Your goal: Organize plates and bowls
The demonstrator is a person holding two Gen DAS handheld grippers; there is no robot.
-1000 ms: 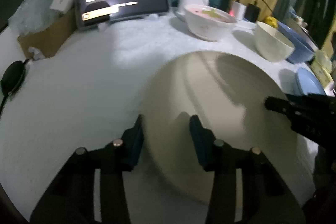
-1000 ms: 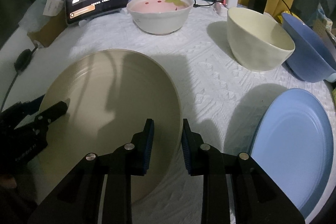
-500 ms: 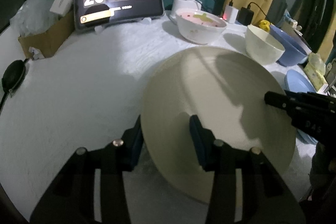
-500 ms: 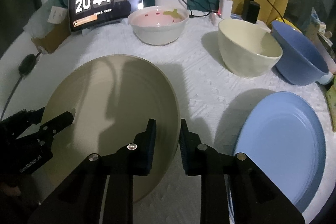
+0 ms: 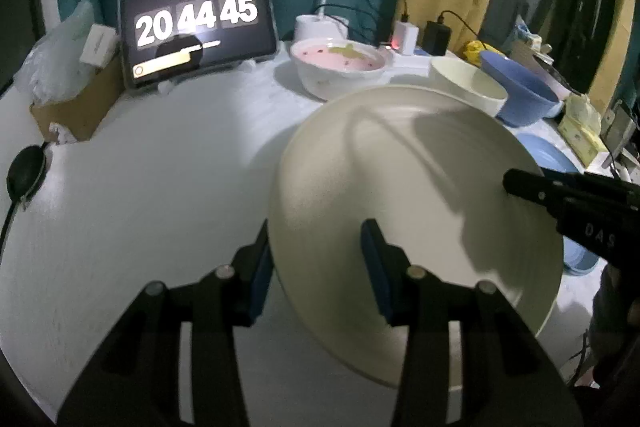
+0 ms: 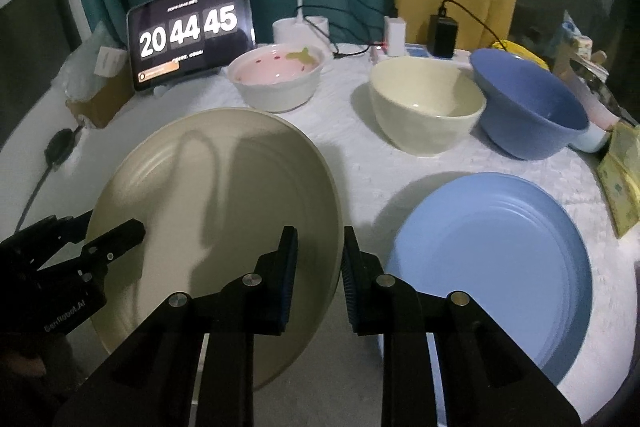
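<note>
Both grippers clamp the cream plate (image 6: 216,187): left gripper (image 5: 318,259) one rim, right gripper (image 6: 318,263) opposite. Right cam alone shows whole blue plate (image 6: 492,267); left cam just a sliver.

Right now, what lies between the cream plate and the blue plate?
Only bare white tablecloth separates the cream plate from the blue plate; the right wrist view shows it best.

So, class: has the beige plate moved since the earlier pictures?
Yes. The beige plate has lifted: in the left wrist view its far rim now overlaps the cream bowl, which it sat well below before.
</note>
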